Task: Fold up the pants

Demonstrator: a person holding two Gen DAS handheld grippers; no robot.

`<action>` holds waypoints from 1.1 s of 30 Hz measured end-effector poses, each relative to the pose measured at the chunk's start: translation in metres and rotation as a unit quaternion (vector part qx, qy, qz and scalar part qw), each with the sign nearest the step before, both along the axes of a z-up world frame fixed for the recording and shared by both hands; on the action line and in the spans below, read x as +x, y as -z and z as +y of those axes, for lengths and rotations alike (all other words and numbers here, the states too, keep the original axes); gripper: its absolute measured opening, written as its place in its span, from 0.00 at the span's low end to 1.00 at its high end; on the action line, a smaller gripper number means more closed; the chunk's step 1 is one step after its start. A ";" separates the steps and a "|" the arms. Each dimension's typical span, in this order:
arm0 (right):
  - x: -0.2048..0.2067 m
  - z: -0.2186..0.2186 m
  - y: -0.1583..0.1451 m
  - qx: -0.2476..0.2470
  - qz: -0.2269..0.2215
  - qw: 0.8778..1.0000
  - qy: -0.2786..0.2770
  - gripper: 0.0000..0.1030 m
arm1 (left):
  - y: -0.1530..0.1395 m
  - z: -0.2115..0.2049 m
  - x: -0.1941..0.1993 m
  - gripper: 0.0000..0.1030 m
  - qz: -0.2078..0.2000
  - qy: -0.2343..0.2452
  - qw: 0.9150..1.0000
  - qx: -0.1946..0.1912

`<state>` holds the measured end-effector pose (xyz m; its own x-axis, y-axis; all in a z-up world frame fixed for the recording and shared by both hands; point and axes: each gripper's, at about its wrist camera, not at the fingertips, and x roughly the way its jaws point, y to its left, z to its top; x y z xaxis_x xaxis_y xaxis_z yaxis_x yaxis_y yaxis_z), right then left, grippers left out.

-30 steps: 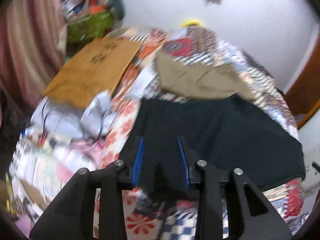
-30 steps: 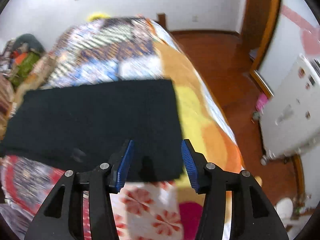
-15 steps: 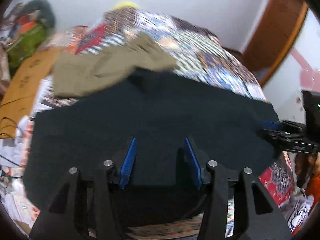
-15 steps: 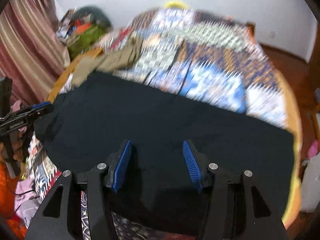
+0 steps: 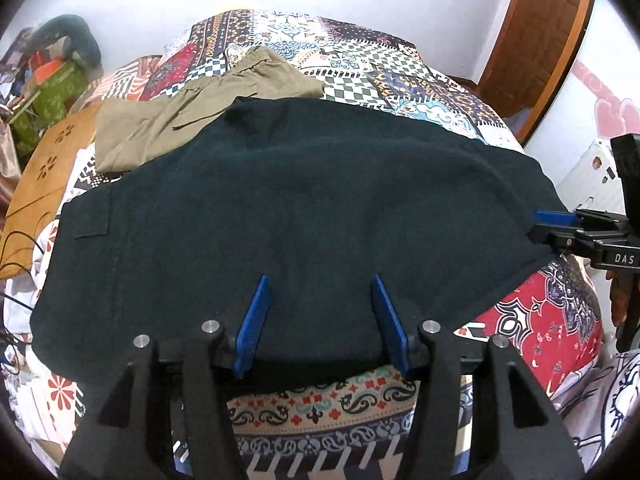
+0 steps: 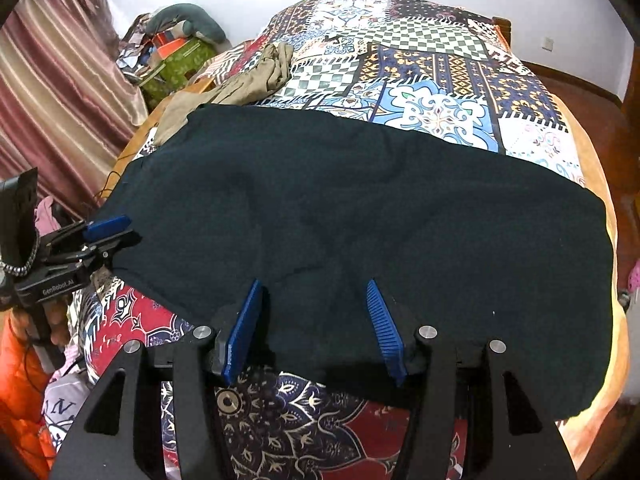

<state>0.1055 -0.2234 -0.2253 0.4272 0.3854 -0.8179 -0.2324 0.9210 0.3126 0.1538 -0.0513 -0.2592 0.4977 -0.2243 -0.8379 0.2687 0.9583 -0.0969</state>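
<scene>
Dark navy pants [image 5: 304, 208] lie spread flat across the patchwork bed, also filling the right wrist view [image 6: 360, 216]. My left gripper [image 5: 322, 324] is open, its blue fingers over the pants' near edge. My right gripper [image 6: 314, 328] is open the same way over the near edge. Each gripper shows in the other's view at the side edge of the pants: the right gripper [image 5: 560, 226] at the right edge, the left gripper [image 6: 106, 236] at the left edge. Whether either touches the cloth I cannot tell.
Khaki pants [image 5: 192, 108] lie crumpled behind the dark ones, also in the right wrist view [image 6: 240, 84]. An orange-brown cloth [image 5: 40, 172] and cables lie at the left. A curtain [image 6: 52, 92] and clutter [image 6: 176, 52] stand left; wooden floor [image 6: 600, 104] lies right.
Both grippers swung from the pants' opposite ends toward the middle, so each now sees the whole garment and the other gripper. The pants lie flat and still.
</scene>
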 end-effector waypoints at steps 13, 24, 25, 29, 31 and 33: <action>-0.042 -0.078 -0.025 -0.006 -0.021 0.990 0.138 0.57 | -0.057 -0.024 0.029 0.71 -0.073 0.016 0.997 -0.001; -0.092 -0.143 0.010 0.051 0.019 0.965 0.257 0.62 | -0.045 -0.124 0.046 0.74 -0.063 0.124 0.989 0.048; -0.093 -0.146 0.015 0.064 0.025 0.962 0.262 0.62 | -0.041 -0.130 0.047 0.74 -0.055 0.130 0.989 0.051; -0.090 -0.153 0.033 0.122 0.044 0.953 0.273 0.62 | -0.024 -0.150 0.047 0.74 -0.029 0.146 0.987 0.064; -0.088 -0.155 0.039 0.137 0.052 0.950 0.275 0.62 | -0.017 -0.157 0.046 0.74 -0.020 0.150 0.985 0.076; -0.087 -0.158 0.044 0.153 0.053 0.947 0.278 0.62 | -0.008 -0.163 0.043 0.74 -0.011 0.157 0.984 0.089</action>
<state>0.0186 -0.3814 -0.2691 0.5553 0.3510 -0.7539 0.3092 0.7545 0.5790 0.1968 -0.2147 -0.2510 0.4458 -0.2208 -0.8674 0.5535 0.8296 0.0733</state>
